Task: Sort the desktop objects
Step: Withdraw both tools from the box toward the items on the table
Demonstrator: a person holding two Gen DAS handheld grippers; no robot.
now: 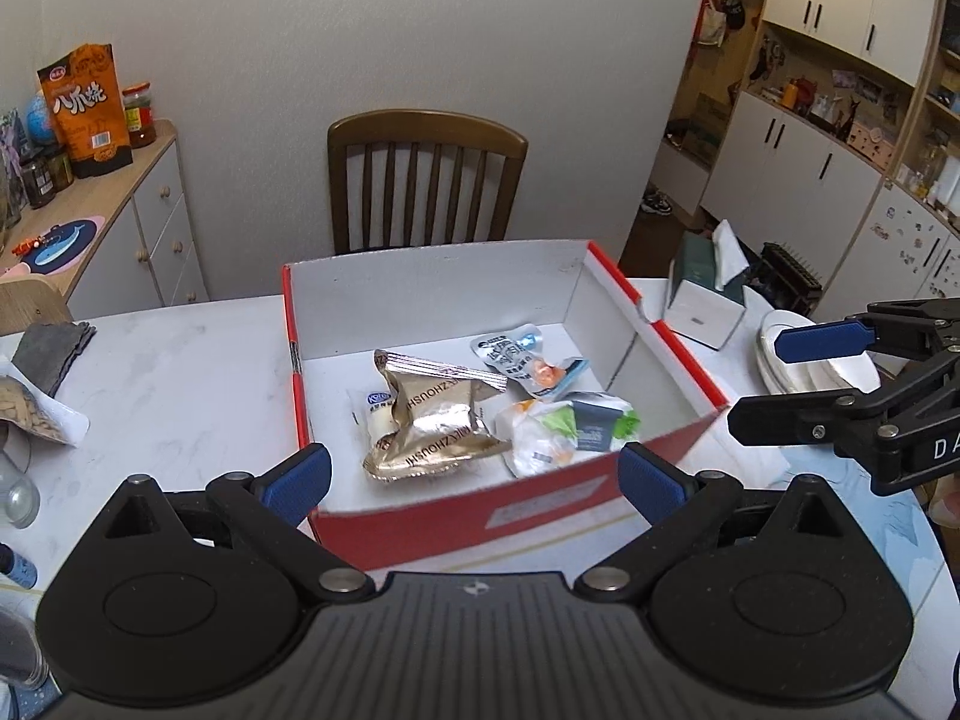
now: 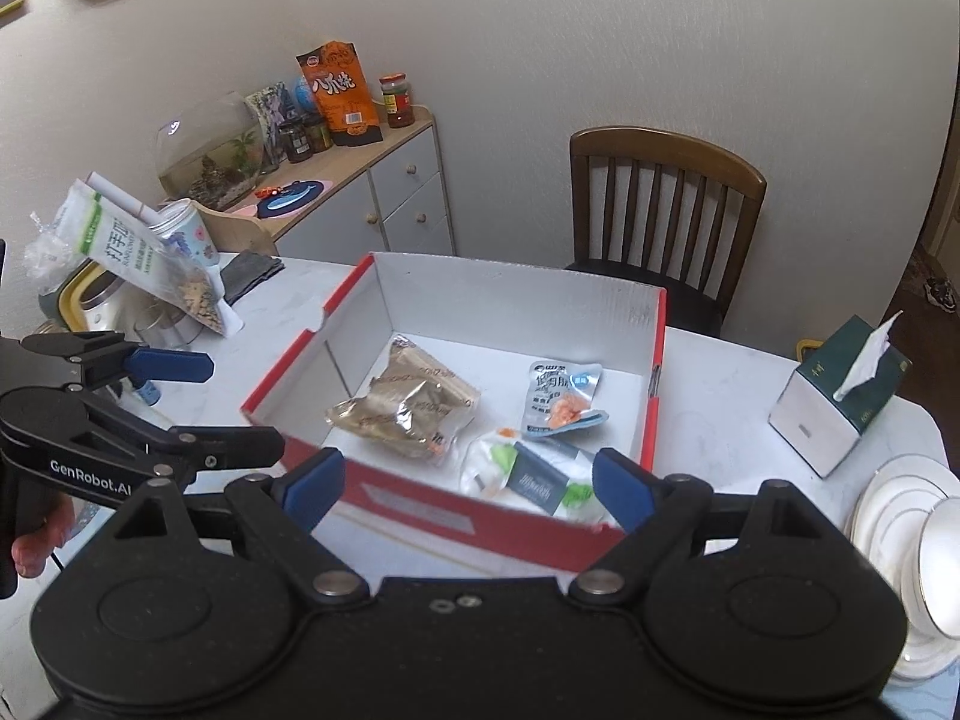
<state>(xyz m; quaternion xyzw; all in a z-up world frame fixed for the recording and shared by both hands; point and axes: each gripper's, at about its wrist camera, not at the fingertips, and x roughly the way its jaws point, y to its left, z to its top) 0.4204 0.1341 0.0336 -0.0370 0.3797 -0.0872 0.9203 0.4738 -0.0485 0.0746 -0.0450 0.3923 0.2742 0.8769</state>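
Observation:
A red-and-white cardboard box [image 1: 654,324] [image 2: 654,396] stands open on the white table. Inside lie a gold foil snack pack [image 1: 429,420] [image 2: 408,405], a blue-white snack pouch [image 1: 522,360] [image 2: 561,399], a white-green packet [image 1: 570,432] [image 2: 528,474] and a small white sachet [image 1: 381,414]. My left gripper [image 1: 474,483] is open and empty, above the box's near wall. It also shows in the right wrist view [image 2: 228,405]. My right gripper [image 2: 468,489] is open and empty at the box's near edge. It also shows in the left wrist view [image 1: 756,381].
A tissue box [image 1: 708,294] [image 2: 840,402] and stacked white plates [image 2: 912,534] [image 1: 804,360] stand right of the box. A bag of nuts [image 2: 150,258] [image 1: 30,414], a grey cloth [image 1: 54,348] and a glass [image 1: 15,495] are at the left. A wooden chair [image 1: 426,180] stands behind the table.

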